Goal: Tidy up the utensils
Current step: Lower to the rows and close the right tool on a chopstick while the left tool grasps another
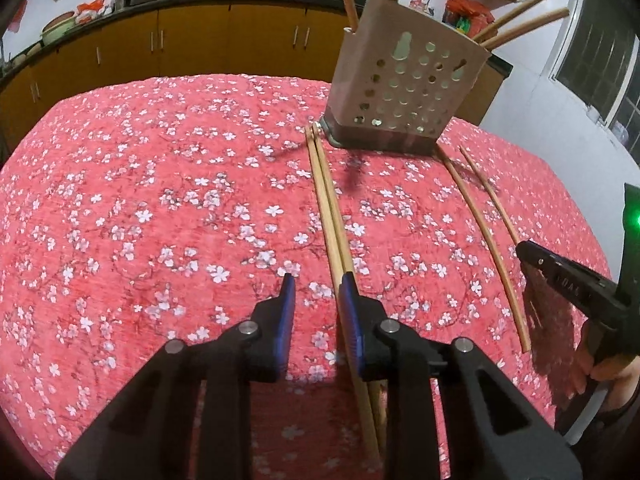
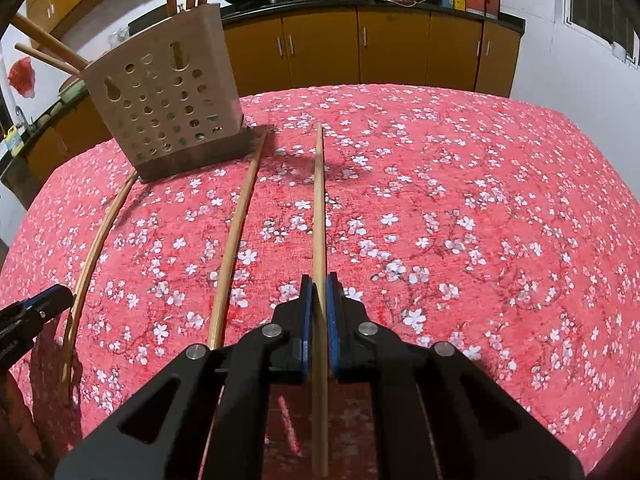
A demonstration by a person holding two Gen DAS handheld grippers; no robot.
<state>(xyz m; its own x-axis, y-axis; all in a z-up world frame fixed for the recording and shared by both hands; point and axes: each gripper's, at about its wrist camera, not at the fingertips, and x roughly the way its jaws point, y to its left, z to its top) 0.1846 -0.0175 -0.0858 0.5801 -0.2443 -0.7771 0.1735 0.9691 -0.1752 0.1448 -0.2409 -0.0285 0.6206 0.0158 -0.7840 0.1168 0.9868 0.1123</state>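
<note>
The right gripper (image 2: 319,284) is clamped on one slender wooden chopstick (image 2: 319,200) for lifting off the floral red table (image 2: 480,200) — the left gripper (image 1: 316,282), jaws apart, lines up beside a loose pair (image 1: 326,200) near the perforated beige holder (image 1: 408,92).

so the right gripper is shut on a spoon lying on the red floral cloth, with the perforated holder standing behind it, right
Not a spoon. The right wrist view shows the right gripper shut on a single wooden chopstick lying on the red floral cloth. The perforated holder does stand behind it, to the left.
</note>
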